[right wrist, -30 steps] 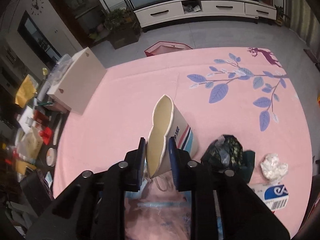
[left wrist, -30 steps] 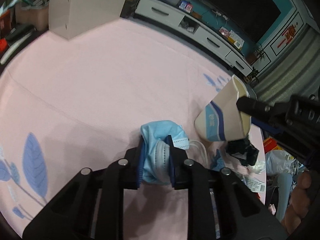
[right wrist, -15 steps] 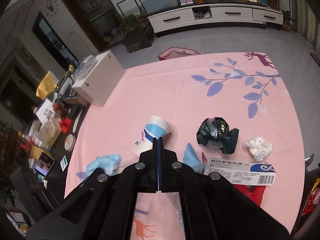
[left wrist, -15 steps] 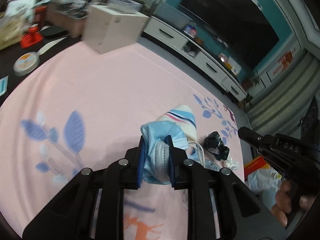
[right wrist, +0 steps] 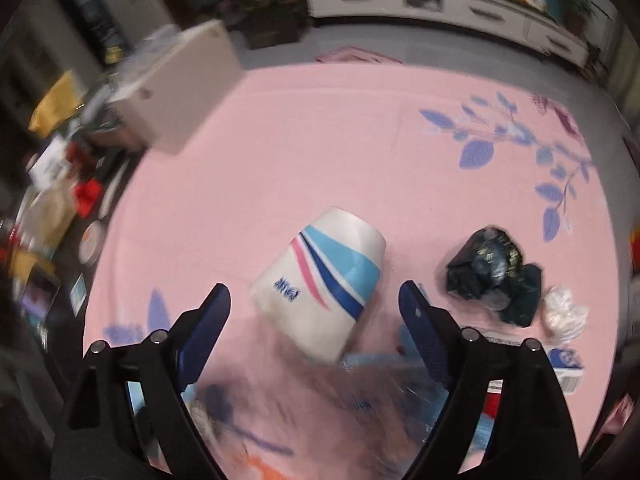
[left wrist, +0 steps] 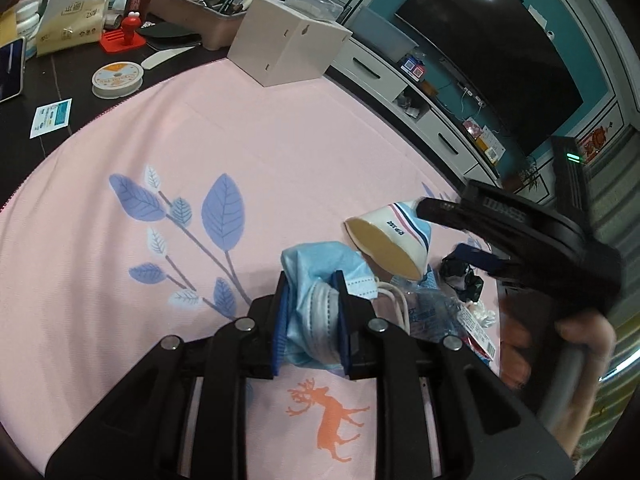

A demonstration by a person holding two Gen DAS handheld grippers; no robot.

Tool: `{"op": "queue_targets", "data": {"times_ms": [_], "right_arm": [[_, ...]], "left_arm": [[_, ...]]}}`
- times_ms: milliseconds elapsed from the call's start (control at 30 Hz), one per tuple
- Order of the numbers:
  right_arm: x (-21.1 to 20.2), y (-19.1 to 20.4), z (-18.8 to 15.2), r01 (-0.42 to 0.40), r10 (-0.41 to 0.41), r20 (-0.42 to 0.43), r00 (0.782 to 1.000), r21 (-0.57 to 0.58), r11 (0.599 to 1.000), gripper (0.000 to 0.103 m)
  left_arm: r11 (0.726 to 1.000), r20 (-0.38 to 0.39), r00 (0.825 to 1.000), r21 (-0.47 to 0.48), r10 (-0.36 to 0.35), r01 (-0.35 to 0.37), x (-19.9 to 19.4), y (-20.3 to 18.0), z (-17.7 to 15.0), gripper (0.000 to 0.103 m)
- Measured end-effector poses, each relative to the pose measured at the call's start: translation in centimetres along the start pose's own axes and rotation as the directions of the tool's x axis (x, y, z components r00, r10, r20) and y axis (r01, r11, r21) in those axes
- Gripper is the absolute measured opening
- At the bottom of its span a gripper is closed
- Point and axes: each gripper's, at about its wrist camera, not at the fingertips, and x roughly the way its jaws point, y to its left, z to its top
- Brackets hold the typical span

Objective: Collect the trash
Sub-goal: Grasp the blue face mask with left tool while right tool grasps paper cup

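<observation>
Pink cloth (right wrist: 320, 140) covered the bench; the paper cup (right wrist: 320, 284) lay tipped between the right gripper's (right wrist: 314, 312) wide-spread fingers, while the left gripper (left wrist: 312, 304) pinched a blue mask (left wrist: 316, 276).

A crumpled blue face mask (left wrist: 316, 280) sits pinched between padded fingers. A striped paper cup (right wrist: 320, 280) lies on its side, near a crumpled black wrapper (right wrist: 494, 276) and white tissue wad (right wrist: 564, 314).

The cup (right wrist: 320, 284) lay on the cloth (right wrist: 320, 140) between the right gripper's (right wrist: 314, 302) fingers; a wrapper (right wrist: 494, 276) lay to its right, a box (right wrist: 180, 88) far ahead-left.
</observation>
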Motion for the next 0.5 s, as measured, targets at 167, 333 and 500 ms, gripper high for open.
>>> {"op": "queue_targets", "data": {"times_ms": [167, 333, 500], "right_arm": [[4.2, -0.9, 1.0, -0.03, 0.037, -0.052, 0.998, 0.134, 0.99, 0.084], [5.1, -1.4, 0.9, -0.041, 0.043, -0.008, 0.999, 0.129, 0.991, 0.065], [4.7, -1.2, 0.8, -0.116, 0.119, -0.013, 0.993, 0.148, 0.982, 0.036]], "left_arm": [[1.0, 0.008, 1.0, 0.029, -0.008, 0.008, -0.2, -0.5, -0.3, 0.022], [1.0, 0.007, 1.0, -0.009, -0.021, 0.021, -0.3, 0.3, 0.1, 0.022], [1.0, 0.013, 1.0, -0.006, -0.028, 0.028, -0.5, 0.2, 0.0, 0.022]]}}
